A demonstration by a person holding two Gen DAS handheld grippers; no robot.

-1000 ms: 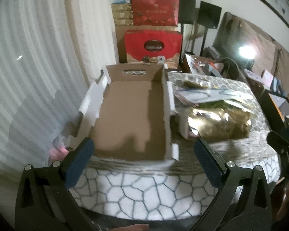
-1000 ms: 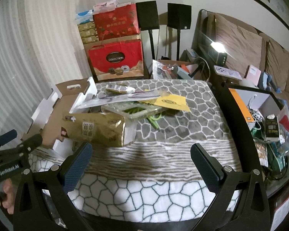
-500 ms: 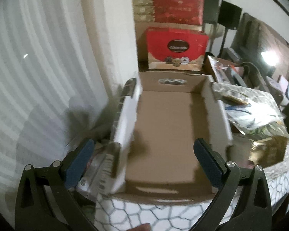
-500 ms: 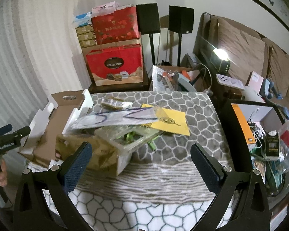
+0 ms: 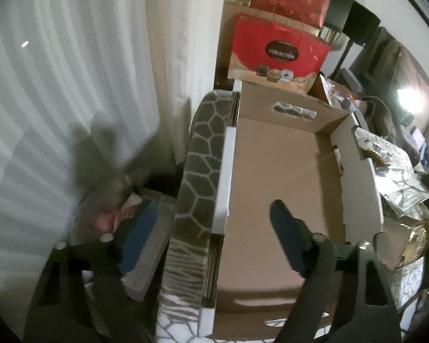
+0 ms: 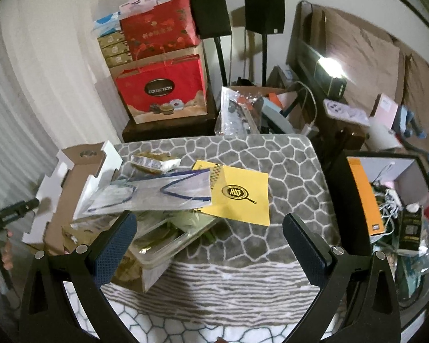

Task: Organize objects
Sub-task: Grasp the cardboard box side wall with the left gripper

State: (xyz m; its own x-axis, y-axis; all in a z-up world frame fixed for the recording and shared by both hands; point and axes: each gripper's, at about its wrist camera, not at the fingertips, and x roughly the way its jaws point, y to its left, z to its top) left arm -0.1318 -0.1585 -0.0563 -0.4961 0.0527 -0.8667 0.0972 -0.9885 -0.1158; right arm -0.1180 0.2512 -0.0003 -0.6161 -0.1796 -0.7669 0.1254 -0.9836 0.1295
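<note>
Here, left hand-held gripper [image 5: 211,237] closing astride cardboard box [image 5: 277,188] wall, left finger blurred, right hand-held gripper [image 6: 208,240] wide.

The shallow brown cardboard tray with white-edged walls [image 5: 283,188] has a bare floor, open from above. Its left wall stands between the closing fingers of the left gripper [image 5: 211,237], not yet pinched, it seems, through the blur. To the tray's right, a heap of clear plastic packets and a gold foil bag [image 6: 146,217] crowds its wall. The grey pebble-patterned cloth [image 6: 289,177] beyond the yellow paper sheet [image 6: 240,194] lies free.
</note>
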